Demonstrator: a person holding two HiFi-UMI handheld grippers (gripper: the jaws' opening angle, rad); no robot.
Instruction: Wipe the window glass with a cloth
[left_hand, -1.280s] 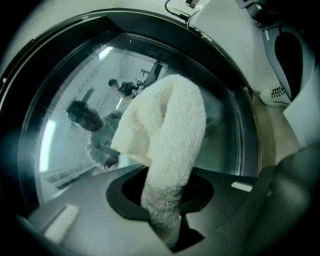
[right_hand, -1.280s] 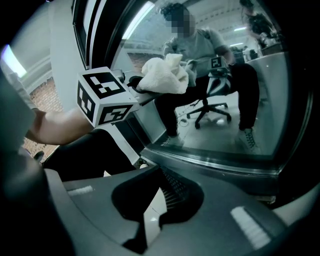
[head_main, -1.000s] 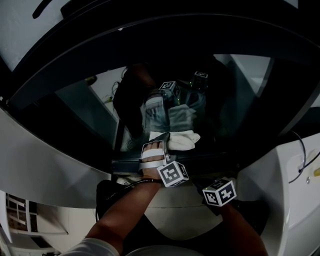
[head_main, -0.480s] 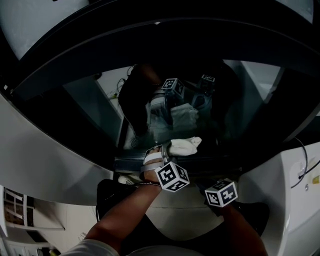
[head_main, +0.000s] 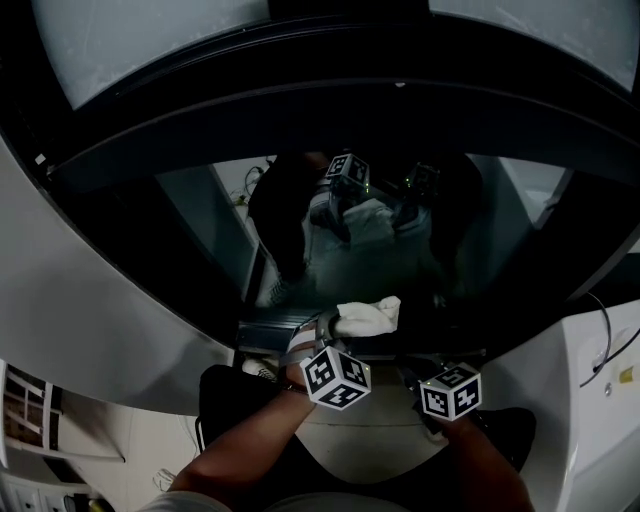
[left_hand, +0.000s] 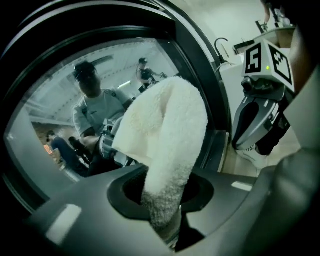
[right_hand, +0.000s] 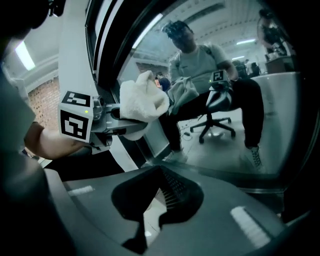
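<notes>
Since a second ago the cloth (head_main: 368, 318) and the left gripper (left_hand: 167, 225) have dropped in the head view toward the bottom rail (head_main: 270, 328) of the window. The gap between the cloth and its mirror image in the glass (left_hand: 55, 95) is wider, so it has probably been drawn down and a little back.

The left gripper is clenched on the cloth, with the lower end pinched between the jaws and the rest standing up in a folded white lump. From these views I can't tell whether the lump is pressing on the pane or just short of it. The right gripper (right_hand: 155, 210) hangs low beside the left with its jaws apart and nothing between them, so it is idle.

Step in hand: mid-wipe, at the low end of a stroke near the bottom edge. Most of the pane lies above and to both sides. No streaks or dirt can be made out, so progress is hard to judge.

The next move likely calls for putting the lump flat on the glass and sweeping up or sideways with steady pressure, while keeping the grip tight so the cloth doesn't slip out.

Around the window is a dark curved frame (head_main: 120, 130), with a white panel (head_main: 565, 400) to the right. The glass reflects a seated person and both grippers, which clutters the view. The bottom rail is the nearest thing to bump into. The right gripper is close by but below the wiping path.
</notes>
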